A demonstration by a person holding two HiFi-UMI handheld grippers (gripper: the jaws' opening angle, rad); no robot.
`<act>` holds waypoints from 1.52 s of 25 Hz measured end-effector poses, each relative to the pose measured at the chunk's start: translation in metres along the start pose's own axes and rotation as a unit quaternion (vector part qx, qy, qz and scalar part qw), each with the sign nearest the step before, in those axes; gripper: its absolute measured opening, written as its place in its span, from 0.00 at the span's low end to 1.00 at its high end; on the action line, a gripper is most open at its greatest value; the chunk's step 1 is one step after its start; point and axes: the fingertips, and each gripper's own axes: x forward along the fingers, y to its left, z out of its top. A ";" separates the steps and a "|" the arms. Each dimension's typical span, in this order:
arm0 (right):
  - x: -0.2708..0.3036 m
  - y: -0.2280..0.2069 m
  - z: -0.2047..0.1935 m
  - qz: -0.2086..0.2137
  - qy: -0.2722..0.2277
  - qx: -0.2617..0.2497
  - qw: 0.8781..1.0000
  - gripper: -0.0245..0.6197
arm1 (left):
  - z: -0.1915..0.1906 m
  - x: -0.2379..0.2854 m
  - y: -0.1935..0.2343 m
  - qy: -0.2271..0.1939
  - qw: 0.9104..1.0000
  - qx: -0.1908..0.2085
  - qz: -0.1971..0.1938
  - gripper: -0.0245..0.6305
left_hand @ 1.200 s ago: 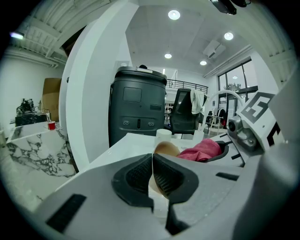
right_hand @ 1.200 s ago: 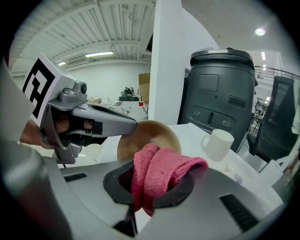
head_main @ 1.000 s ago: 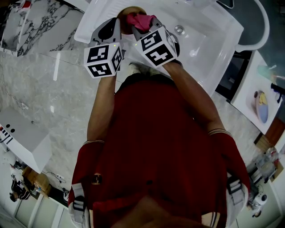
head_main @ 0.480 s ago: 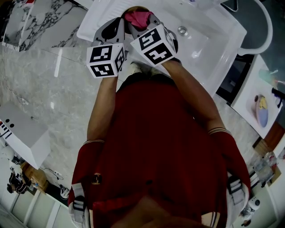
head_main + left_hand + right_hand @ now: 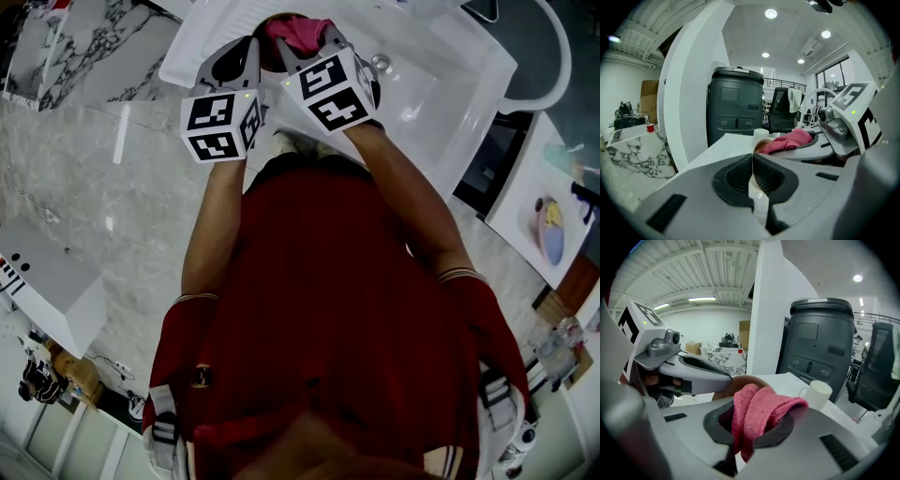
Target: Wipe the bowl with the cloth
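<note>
At the near edge of the white table (image 5: pixel 441 84), the brown bowl (image 5: pixel 273 20) shows only as a sliver behind the grippers. My left gripper (image 5: pixel 253 45) is shut on its rim; between those jaws (image 5: pixel 753 161) only a thin pale edge shows, with the bowl (image 5: pixel 761 146) just beyond. My right gripper (image 5: pixel 302 42) is shut on a folded pink cloth (image 5: pixel 300 31), which bulges out of its pads (image 5: pixel 757 408). The cloth (image 5: pixel 787 139) rests against the bowl (image 5: pixel 740 383), right beside the left gripper's tip. The bowl's inside is hidden.
A white cup (image 5: pixel 816 393) stands on the table a little beyond the bowl. Behind the table are a dark grey bin (image 5: pixel 825 343), a white pillar (image 5: pixel 766 310) and an office chair (image 5: pixel 783 110). Marble floor (image 5: pixel 84 187) lies to the left.
Both grippers, the cloth and the bowl have shifted slightly farther from me on the table. Both grips look unchanged.
</note>
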 end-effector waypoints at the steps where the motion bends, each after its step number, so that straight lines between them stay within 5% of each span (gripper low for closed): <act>1: -0.001 -0.001 -0.001 -0.002 0.001 0.000 1.000 0.08 | 0.000 0.000 0.000 0.000 1.000 0.000 0.000 0.06; 20: -0.001 0.014 -0.025 0.014 0.036 -0.001 0.999 0.08 | -0.005 -0.008 0.008 0.002 1.000 -0.005 0.007 0.06; 38: 0.008 0.019 -0.001 0.023 0.014 -0.011 1.000 0.08 | -0.006 -0.011 0.010 0.002 1.000 -0.014 0.001 0.06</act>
